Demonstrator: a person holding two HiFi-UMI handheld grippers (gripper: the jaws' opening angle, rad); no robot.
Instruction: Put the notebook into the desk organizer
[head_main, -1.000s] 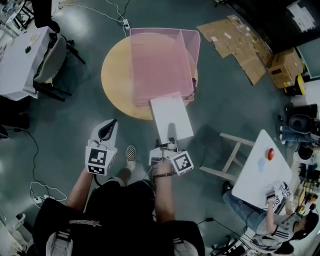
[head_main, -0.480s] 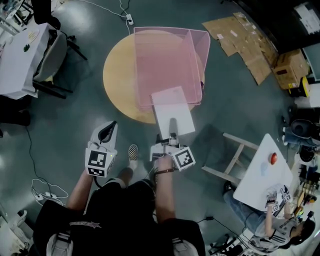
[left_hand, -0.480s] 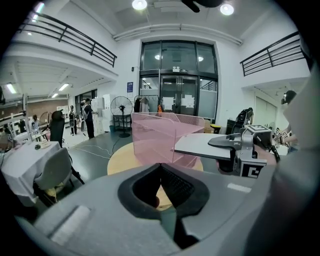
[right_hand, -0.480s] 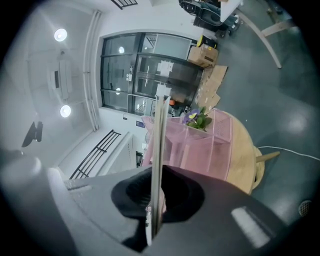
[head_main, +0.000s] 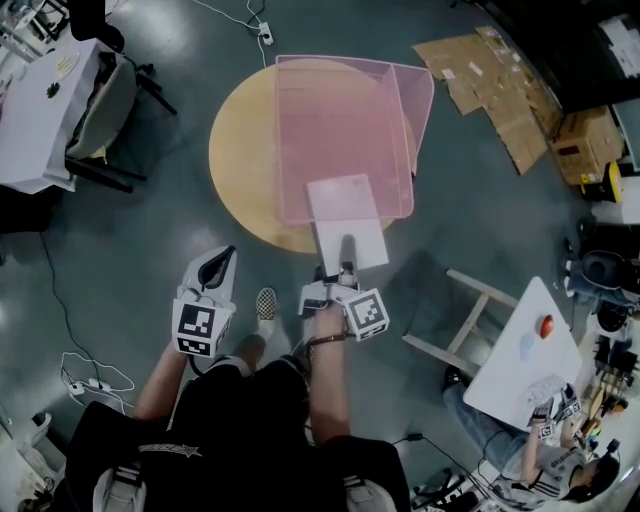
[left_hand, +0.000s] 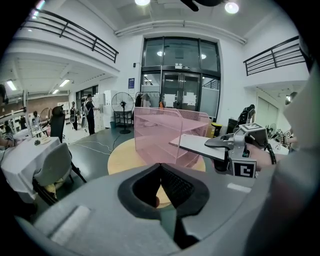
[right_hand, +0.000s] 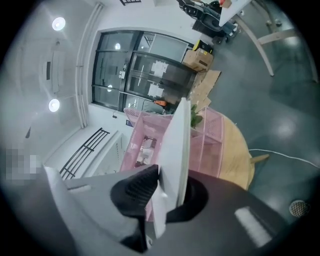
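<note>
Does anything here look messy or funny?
Yes. Flattened cardboard pieces lie scattered on the floor at the head view's upper right. Also, the white notebook sticks partly out of the pink desk organizer, not fully in.

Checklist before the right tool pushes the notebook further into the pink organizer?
1. Grip: the right tool pinches the notebook at its near edge, but its jaws have just been opening a little: ok, watch it.
2. Entry: the notebook's far end overlaps the desk organizer's open front: ok.
3. Which shelf it lines up with: cannot tell.
4. Notebook attitude: about level in the left gripper view: ok.
5. Left tool: shut, empty, off to the side: ok.
6. Organizer braced on the round table: nothing holds it: not ok.
</note>
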